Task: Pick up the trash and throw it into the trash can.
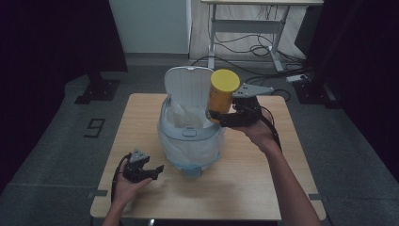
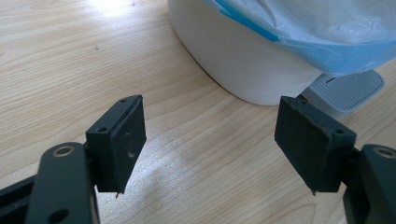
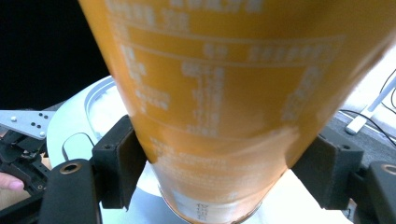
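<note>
We are at the carrying step: our right gripper (image 1: 225, 114) holds a yellow canister (image 1: 222, 94) above the open pedal bin (image 1: 190, 134), and the job in hand looks like dropping it in. The bin stands near the middle of the counter (image 1: 244, 179), its lid (image 1: 187, 84) tipped up and back, a pale bag liner (image 1: 188, 149) draped over its rim and down its sides.

In the right gripper view the jaws are clamped on the lower part of the canister (image 3: 224, 102), one pad on each side, with the canister rising upright between them and its printed label facing the camera. From the high view the canister hangs over the bin's right-hand rim, just in front of the lid, not yet centred over the mouth.

Our left gripper (image 1: 149, 170) rests near the counter's front left corner, beside the bin. Its jaws stand wide with nothing between them; in the left gripper view the bin's white wall (image 2: 243, 60) and its foot pedal (image 2: 348, 88) lie just beyond them.

The next move, as we judge it, calls for shifting the canister further over the opening, clear of the lid, then opening the jaws to let it fall into the liner.
</note>
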`<state>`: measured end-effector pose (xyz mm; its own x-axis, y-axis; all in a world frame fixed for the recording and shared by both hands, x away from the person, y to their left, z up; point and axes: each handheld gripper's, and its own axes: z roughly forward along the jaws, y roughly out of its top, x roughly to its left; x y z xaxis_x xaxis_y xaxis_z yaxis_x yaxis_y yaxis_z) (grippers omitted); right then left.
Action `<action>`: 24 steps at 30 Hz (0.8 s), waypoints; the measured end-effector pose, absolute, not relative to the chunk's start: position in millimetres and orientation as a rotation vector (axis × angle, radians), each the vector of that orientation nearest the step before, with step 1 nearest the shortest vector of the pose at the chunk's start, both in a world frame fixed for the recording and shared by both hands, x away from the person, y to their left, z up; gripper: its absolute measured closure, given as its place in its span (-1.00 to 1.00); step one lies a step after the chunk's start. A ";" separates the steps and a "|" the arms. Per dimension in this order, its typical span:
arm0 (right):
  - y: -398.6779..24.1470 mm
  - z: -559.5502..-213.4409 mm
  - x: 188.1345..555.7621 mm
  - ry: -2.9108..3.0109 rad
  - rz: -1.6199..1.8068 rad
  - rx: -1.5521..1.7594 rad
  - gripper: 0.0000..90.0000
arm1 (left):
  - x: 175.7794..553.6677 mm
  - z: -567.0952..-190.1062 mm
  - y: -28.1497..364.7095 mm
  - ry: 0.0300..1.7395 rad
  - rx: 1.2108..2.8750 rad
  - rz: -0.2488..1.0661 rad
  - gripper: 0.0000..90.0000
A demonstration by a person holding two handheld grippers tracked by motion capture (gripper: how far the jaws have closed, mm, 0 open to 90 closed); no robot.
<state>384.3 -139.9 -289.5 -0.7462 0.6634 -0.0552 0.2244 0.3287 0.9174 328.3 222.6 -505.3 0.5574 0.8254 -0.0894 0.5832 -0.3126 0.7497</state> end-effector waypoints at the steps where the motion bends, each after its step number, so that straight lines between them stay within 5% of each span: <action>1: -139.9 -289.5 384.3 2.176 1.401 0.783 -0.47 | 328.2 -505.3 222.6 1.130 2.025 0.402 -0.45; 24: -103.3 -279.2 397.8 2.215 1.412 0.730 -0.47 | 329.5 -506.3 223.8 1.127 2.029 0.394 -0.45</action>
